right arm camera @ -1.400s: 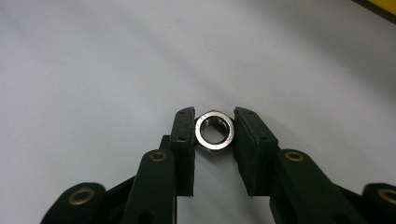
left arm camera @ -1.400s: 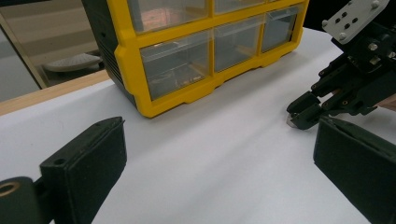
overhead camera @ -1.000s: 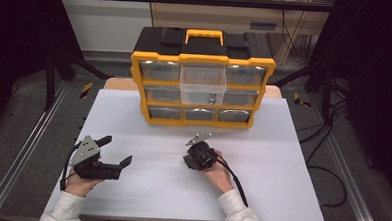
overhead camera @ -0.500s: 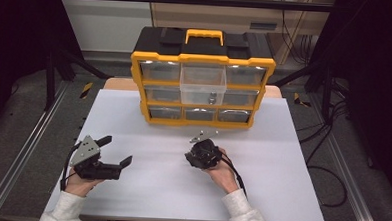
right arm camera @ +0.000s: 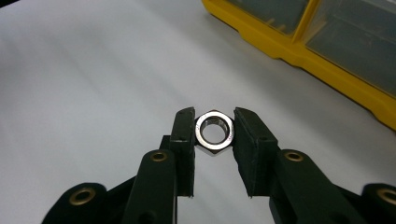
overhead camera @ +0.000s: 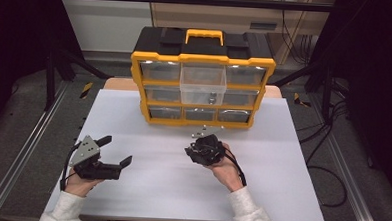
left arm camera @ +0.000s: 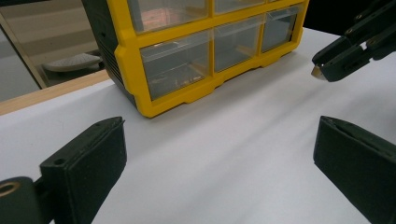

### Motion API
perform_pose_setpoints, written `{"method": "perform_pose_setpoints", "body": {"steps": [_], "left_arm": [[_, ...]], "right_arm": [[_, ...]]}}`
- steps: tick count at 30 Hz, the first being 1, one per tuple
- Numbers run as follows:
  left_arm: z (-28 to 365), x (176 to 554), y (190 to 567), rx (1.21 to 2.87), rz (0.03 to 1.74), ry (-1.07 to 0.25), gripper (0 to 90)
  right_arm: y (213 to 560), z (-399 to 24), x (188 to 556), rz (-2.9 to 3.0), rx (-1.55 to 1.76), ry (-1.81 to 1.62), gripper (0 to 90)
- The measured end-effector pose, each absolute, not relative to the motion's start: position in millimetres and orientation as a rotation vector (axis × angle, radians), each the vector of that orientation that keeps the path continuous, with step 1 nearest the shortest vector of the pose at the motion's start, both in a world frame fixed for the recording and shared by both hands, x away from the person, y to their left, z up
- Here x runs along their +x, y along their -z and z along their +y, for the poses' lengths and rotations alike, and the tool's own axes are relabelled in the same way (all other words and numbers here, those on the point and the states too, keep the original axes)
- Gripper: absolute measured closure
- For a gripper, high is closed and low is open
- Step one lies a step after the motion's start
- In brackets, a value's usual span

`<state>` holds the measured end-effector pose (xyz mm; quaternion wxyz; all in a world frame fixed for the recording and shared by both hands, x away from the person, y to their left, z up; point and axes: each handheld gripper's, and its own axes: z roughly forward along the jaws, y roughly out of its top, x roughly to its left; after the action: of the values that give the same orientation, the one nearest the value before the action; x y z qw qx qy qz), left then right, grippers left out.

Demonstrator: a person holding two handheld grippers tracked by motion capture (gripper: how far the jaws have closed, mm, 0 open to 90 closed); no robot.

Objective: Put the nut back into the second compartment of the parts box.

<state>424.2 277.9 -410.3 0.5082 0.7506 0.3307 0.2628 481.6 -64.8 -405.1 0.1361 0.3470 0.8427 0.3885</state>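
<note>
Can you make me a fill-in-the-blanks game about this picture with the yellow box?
1. The right tool is pinching a shiny metal ____.
2. The frame around the drawer box is ____.
3. The left tool holds nothing; its jaws are wide ____.
4. The box stands on a ____ table.

Missing words: nut, yellow, open, white
</note>
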Motion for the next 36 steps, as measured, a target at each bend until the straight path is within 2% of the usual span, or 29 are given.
{"method": "perform_pose_setpoints", "body": {"steps": [36], "left_arm": [[277, 425, 411, 1.808, 0.798, -0.632, 2.1]], "right_arm": [[322, -95, 471, 2.264, 0.94, -1.284, 70.0]]}}
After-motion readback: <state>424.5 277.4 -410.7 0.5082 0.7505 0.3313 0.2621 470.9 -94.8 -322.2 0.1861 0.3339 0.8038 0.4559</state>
